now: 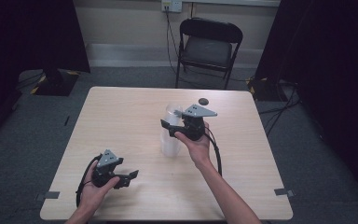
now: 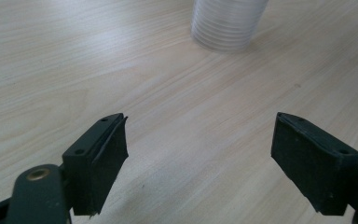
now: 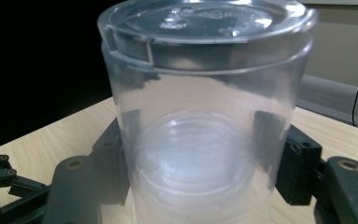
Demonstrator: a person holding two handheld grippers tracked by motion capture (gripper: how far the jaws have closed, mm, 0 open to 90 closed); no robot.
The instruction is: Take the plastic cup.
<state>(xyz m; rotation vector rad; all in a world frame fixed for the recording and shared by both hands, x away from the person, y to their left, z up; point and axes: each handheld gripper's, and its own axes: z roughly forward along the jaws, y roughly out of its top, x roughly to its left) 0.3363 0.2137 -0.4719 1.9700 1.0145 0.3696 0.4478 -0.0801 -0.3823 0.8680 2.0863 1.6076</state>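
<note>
A stack of clear plastic cups [image 1: 169,145] stands upside down in the middle of the table. The top cup [image 1: 172,113] sits raised above the rest of the stack. My right gripper [image 1: 170,128] is shut on this clear cup; in the right gripper view the cup [image 3: 205,93] stands between the two black jaws of that gripper [image 3: 200,163], which press its sides, with more nested cups visible through its wall. My left gripper [image 1: 129,178] rests open near the front left of the table. In the left gripper view its jaws [image 2: 198,154] are wide apart over bare wood, the cup stack [image 2: 228,23] farther ahead.
The light wooden table [image 1: 121,116] has a small dark object [image 1: 203,101] near its far edge. A black folding chair [image 1: 208,46] stands behind the table, with cables on the grey floor. Black curtains hang at both sides.
</note>
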